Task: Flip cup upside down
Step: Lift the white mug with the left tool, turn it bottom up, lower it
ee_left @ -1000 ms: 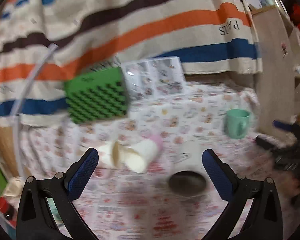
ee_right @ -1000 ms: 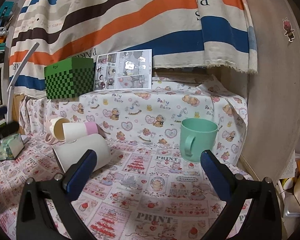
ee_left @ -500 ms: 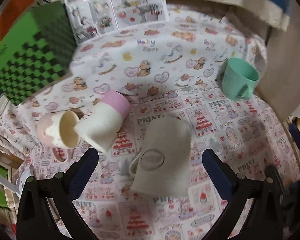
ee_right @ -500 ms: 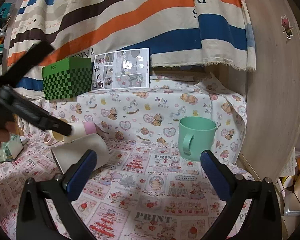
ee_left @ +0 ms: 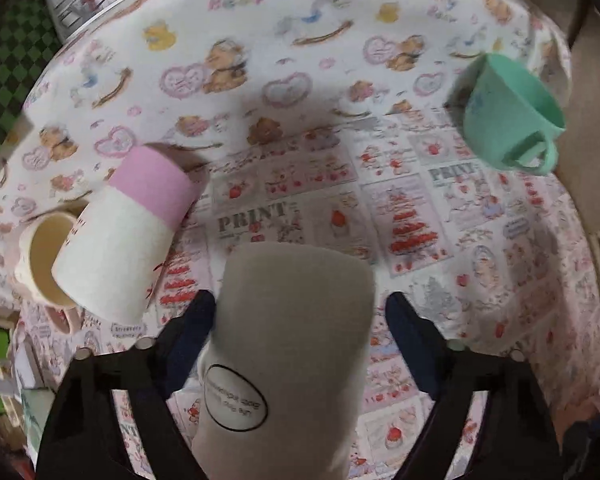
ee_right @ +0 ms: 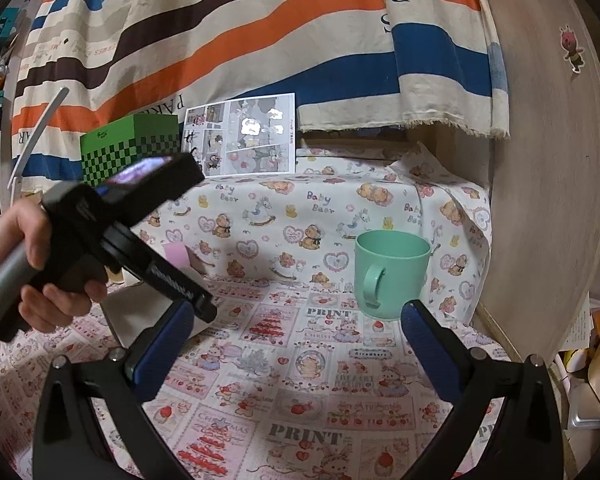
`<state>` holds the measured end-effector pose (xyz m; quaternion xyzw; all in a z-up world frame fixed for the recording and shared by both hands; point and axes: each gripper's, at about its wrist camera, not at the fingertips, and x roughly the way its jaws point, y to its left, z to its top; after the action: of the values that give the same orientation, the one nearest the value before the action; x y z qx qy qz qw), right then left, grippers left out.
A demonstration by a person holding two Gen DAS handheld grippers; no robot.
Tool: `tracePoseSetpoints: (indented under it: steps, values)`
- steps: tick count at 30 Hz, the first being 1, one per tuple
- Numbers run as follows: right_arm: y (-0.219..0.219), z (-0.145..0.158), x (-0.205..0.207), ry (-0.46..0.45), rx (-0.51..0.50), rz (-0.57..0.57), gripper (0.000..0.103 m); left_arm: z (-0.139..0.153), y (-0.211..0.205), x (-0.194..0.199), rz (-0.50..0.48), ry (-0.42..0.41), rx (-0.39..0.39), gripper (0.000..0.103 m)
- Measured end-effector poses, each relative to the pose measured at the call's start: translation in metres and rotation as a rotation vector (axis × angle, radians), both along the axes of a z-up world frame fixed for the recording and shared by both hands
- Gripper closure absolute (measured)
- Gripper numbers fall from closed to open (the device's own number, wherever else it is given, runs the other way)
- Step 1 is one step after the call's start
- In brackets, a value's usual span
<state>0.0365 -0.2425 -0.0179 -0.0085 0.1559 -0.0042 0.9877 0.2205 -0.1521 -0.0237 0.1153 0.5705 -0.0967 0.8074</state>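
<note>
A grey-white cup (ee_left: pixel 296 340) with a round black label lies on its side on the printed cloth. My left gripper (ee_left: pixel 300 316) is open and straddles it from above, blue pads on either side; the left pad looks close to or touching the cup, the right pad stands apart. In the right wrist view the cup (ee_right: pixel 136 316) shows partly behind the left gripper body. My right gripper (ee_right: pixel 296 344) is open and empty, low over the cloth. A green mug (ee_right: pixel 388 272) stands upright ahead of it and also shows in the left wrist view (ee_left: pixel 508 112).
A white-and-pink cup (ee_left: pixel 128 232) and a pink-rimmed mug (ee_left: pixel 44 260) lie on their sides left of the grey cup. A green checkered box (ee_right: pixel 128 148) and a picture card (ee_right: pixel 244 136) stand on the raised ledge. A wooden panel (ee_right: pixel 548 184) bounds the right.
My left gripper has tilted down and dropped over the grey cup, which now lies between its fingers. The hand holding it has come into the right wrist view. The right gripper has barely moved.
</note>
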Motion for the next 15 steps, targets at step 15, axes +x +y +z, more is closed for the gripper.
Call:
tracePoseSetpoints:
  steps: [15]
  values:
    - [0.0,-0.001,0.001,0.011,0.004,-0.004,0.0,0.078,0.032,-0.086,-0.041,-0.211,-0.145,0.026]
